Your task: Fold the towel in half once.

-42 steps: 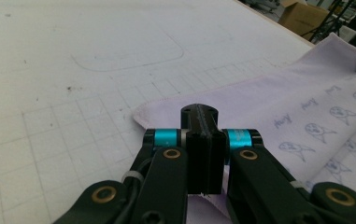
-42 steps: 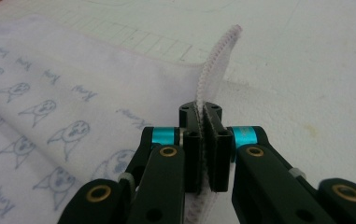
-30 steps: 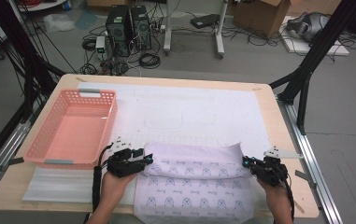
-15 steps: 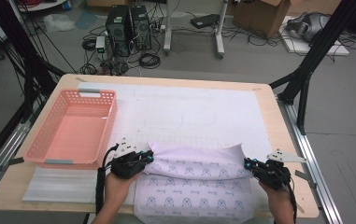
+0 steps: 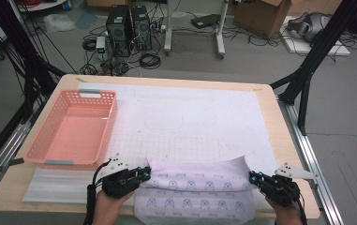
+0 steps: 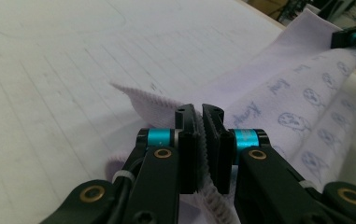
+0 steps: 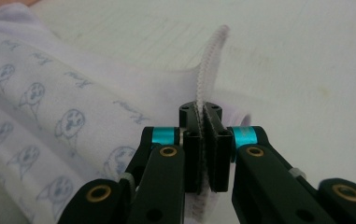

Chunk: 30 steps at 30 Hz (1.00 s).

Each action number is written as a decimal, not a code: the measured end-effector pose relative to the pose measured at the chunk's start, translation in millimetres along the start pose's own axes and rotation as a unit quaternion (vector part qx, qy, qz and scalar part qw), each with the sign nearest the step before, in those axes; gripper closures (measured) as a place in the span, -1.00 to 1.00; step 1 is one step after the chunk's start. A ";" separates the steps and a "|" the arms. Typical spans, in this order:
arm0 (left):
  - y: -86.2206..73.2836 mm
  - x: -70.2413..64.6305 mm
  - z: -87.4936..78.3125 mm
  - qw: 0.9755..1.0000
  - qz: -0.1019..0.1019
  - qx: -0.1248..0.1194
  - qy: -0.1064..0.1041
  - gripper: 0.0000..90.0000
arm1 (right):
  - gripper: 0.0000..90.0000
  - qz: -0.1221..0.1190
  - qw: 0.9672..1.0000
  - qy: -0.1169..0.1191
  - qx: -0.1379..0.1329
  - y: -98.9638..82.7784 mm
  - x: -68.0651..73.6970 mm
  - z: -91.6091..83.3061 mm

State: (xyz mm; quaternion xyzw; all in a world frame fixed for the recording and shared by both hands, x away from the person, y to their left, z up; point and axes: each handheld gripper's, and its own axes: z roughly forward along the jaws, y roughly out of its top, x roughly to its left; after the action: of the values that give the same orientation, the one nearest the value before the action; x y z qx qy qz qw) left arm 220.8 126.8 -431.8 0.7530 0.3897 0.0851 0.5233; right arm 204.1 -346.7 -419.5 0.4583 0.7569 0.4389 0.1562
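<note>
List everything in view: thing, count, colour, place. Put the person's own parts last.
cloth: one, pale lilac with printed figures, near edge of the table, folded over, a corner in each gripper
basket: one, pink, left side of the table
mat: one, white with a grid, covering most of the table
table: one, light wood
computer towers: two, black, on the floor beyond the table
cardboard box: one, brown, on the floor at the back
left gripper: one, black with teal rings, shut on the cloth
right gripper: one, black with teal rings, shut on the cloth
</note>
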 end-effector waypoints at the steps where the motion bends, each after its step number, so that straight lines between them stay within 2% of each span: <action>1: -2.7 -0.4 -0.6 1.000 -0.002 0.008 -0.004 0.84 | 0.92 -0.001 1.000 -0.001 0.013 -2.9 2.0 0.5; 2: -5.4 -0.5 -1.0 1.000 -0.004 0.015 -0.005 0.76 | 0.86 -0.003 1.000 -0.005 0.025 -5.6 4.2 0.9; 4: -8.4 1.8 -1.2 1.000 -0.013 0.019 0.014 0.36 | 0.54 -0.002 0.999 -0.023 0.040 -8.9 5.5 1.2; 5: -7.8 5.2 -0.7 0.999 -0.023 0.021 0.020 0.22 | 0.45 0.005 0.999 -0.029 0.037 -8.9 4.5 0.4; 8: -6.1 11.7 0.7 0.998 -0.039 0.018 0.044 -0.05 | 0.22 0.024 0.999 -0.035 0.015 -4.5 2.0 -0.7; 10: -6.0 13.8 4.0 0.997 -0.042 0.022 0.053 -0.13 | 0.07 0.018 0.999 -0.046 0.020 -1.5 2.5 6.5; 12: -6.2 16.5 8.3 0.997 -0.047 0.038 0.057 -0.17 | 0.03 0.013 0.998 -0.056 0.040 -0.5 2.2 18.5; 14: -7.0 19.4 10.4 0.995 -0.062 0.052 0.051 -0.19 | 0.02 0.012 0.997 -0.054 0.055 -1.1 1.3 29.2; 16: -8.7 19.9 10.4 0.996 -0.063 0.057 0.040 -0.21 | 0.01 0.002 0.995 -0.059 0.075 -3.2 1.9 39.6; 17: -9.8 19.3 10.8 0.996 -0.062 0.060 0.036 -0.22 | 0.07 -0.003 0.996 -0.061 0.069 -4.1 2.9 40.3; 19: -11.7 16.4 13.2 0.996 -0.051 0.059 0.045 -0.25 | 0.23 -0.005 0.996 -0.053 0.071 -4.4 3.2 39.2; 21: -12.3 10.9 17.0 0.996 -0.037 0.056 0.057 -0.25 | 0.46 -0.005 0.997 -0.041 0.069 -5.3 4.7 39.0; 22: -13.0 8.6 18.4 0.996 -0.030 0.055 0.063 -0.25 | 0.66 -0.007 0.997 -0.029 0.069 -5.3 5.7 39.3; 23: -14.3 5.3 20.0 0.996 -0.017 0.054 0.072 -0.21 | 0.69 -0.006 0.997 -0.024 0.069 -5.4 6.9 39.5; 25: -16.3 -1.4 22.0 0.994 0.013 0.054 0.096 -0.08 | 0.76 -0.003 0.997 -0.022 0.069 -5.4 7.2 39.5; 26: -16.4 -1.8 22.0 0.994 0.016 0.054 0.095 0.05 | 0.78 0.004 0.997 -0.016 0.069 -5.7 5.4 39.2; 27: -16.1 -0.3 21.7 0.996 0.010 0.055 0.073 0.21 | 0.80 0.007 0.998 -0.012 0.068 -5.8 4.4 39.2; 28: -16.1 0.4 22.5 0.997 -0.001 0.058 0.052 0.54 | 0.82 0.010 0.998 -0.008 0.066 -6.0 3.6 39.2; 29: -16.0 -0.1 22.8 0.997 -0.002 0.058 0.054 0.67 | 0.83 0.005 0.998 -0.007 0.065 -6.2 3.0 39.2; 30: -15.7 -0.4 22.8 0.997 -0.001 0.057 0.054 0.69 | 0.84 0.003 0.998 -0.006 0.064 -6.4 2.9 39.1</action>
State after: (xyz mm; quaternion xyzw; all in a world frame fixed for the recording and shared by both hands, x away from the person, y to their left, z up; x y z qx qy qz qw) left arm 225.0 112.4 -455.1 0.7755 0.4223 0.1024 0.4581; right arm 224.0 -325.1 -446.3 0.4724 0.7809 0.3876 0.1297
